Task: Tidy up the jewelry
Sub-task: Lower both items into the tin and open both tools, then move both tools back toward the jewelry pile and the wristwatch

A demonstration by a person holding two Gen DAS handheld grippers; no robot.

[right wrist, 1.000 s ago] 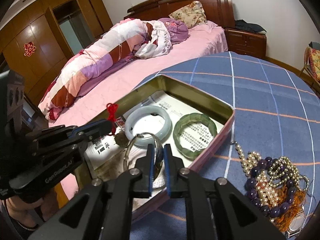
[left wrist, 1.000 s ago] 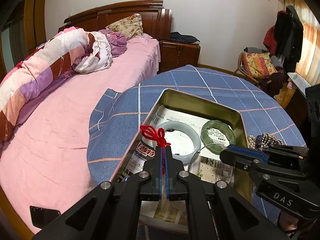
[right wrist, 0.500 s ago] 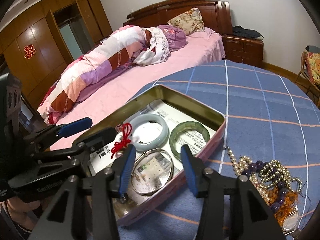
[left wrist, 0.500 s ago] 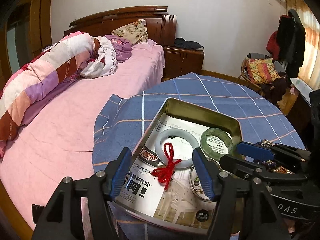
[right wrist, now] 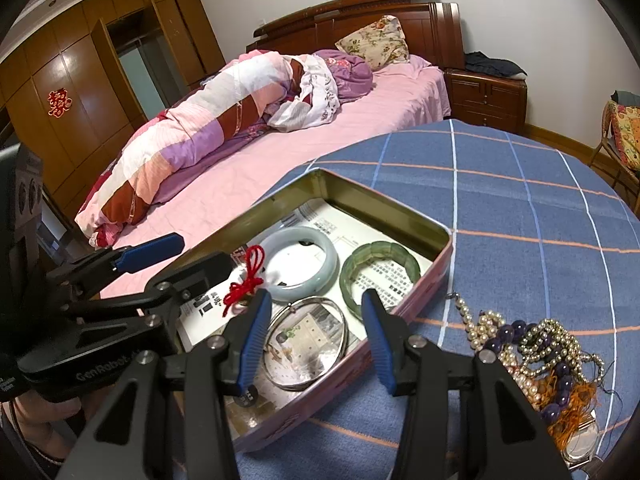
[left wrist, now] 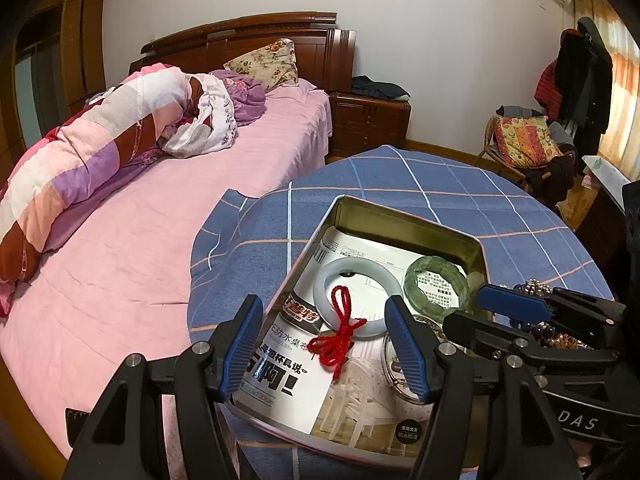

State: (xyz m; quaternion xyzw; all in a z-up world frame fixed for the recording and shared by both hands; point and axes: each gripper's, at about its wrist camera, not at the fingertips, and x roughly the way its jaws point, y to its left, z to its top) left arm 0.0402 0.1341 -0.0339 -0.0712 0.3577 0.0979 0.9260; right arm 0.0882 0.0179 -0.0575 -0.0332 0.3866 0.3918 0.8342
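Note:
A metal tin lined with printed paper sits on the blue checked table. Inside lie a pale jade bangle, a green bead bracelet, a silver bangle and a red knotted cord. My left gripper stands open above the red cord, touching nothing. Open too, my right gripper hovers over the silver bangle, its pads clear of it.
A heap of pearl, purple and metal bead necklaces lies on the tablecloth right of the tin. A pink bed with a rolled quilt borders the table on the left. A chair with a cushion stands behind.
Both grippers went from shut to open. The left one let go of the red cord and the right one let go of the silver bangle; both pieces now lie in the tin.

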